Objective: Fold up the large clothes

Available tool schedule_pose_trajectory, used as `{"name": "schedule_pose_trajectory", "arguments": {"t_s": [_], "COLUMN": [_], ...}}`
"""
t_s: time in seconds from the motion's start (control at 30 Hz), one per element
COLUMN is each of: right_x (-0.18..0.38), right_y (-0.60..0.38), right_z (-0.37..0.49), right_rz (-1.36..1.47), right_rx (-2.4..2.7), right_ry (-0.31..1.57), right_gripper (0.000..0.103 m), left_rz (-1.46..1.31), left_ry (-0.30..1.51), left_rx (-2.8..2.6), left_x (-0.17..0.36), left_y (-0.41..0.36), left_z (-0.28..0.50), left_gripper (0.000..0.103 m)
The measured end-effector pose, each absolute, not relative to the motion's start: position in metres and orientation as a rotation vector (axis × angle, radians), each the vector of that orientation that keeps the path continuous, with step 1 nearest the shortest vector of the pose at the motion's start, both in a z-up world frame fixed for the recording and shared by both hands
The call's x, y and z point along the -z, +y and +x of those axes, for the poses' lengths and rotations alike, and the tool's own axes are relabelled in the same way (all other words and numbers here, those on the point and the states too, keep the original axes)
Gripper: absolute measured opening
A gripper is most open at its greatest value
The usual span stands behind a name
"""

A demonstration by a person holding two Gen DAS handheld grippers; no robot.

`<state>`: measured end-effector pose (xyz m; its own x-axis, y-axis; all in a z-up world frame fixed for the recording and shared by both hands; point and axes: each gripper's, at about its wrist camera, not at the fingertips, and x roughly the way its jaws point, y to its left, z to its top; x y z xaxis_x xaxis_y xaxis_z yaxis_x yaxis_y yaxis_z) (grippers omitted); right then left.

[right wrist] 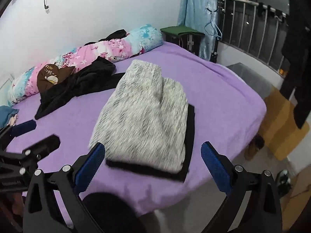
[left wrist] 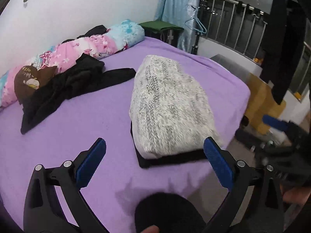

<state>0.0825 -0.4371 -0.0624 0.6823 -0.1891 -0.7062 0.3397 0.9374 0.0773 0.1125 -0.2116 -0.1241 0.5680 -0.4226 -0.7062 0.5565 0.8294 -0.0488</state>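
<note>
A folded grey-and-white knit garment (left wrist: 167, 108) lies on top of a folded black garment (left wrist: 167, 160) near the front right corner of the purple bed (left wrist: 77, 120). It also shows in the right wrist view (right wrist: 143, 120), with the black garment (right wrist: 189, 128) under it. My left gripper (left wrist: 154, 149) is open and empty, just in front of the stack. My right gripper (right wrist: 153, 153) is open and empty, also just in front of the stack. A pile of unfolded black clothes (left wrist: 64, 89) lies at the far left, also seen in the right wrist view (right wrist: 81, 85).
A rolled floral quilt (left wrist: 81, 48) and a brown cushion (left wrist: 31, 81) lie along the wall. A green stool (left wrist: 161, 27), blue curtain (left wrist: 175, 9) and railing (left wrist: 233, 19) stand beyond the bed. Black clothes (left wrist: 279, 48) hang at right. Cardboard (right wrist: 281, 116) and shoes (right wrist: 281, 180) lie on the floor.
</note>
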Motion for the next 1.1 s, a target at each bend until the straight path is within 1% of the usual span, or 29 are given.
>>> {"name": "schedule_pose_trajectory", "arguments": {"t_s": [0.1,0.23,0.3,0.63,1.1], "right_x": [0.060,0.049,0.045,0.033,0.021], "right_y": [-0.422,-0.402,-0.392,-0.354,-0.345], "right_z": [0.067,0.050,0.043,0.004,-0.019], "right_rz": [0.209,0.186,0.176,0.132,0.137], "right_rx": [0.301,0.298,0.296,0.286,0.294], "right_ry": [0.785,0.780,0.776,0.766,0.735], "right_gripper": [0.097,0.096,0.097,0.097,0.097], "left_rz": [0.225,0.192,0.202,0.114,0.132], "left_ry": [0.739,0.761,0.741,0.751,0.729], "left_rx": [0.560,0.569,0.559,0.521,0.485], "left_x": [0.113,0.106,0.103,0.091,0.089], "left_y": [-0.203,-0.183,-0.173,-0.125,-0.109], "left_z": [0.086,0.065,0.055,0.035,0.020], "left_gripper": [0.097,0.097,0.097,0.097,0.097]}}
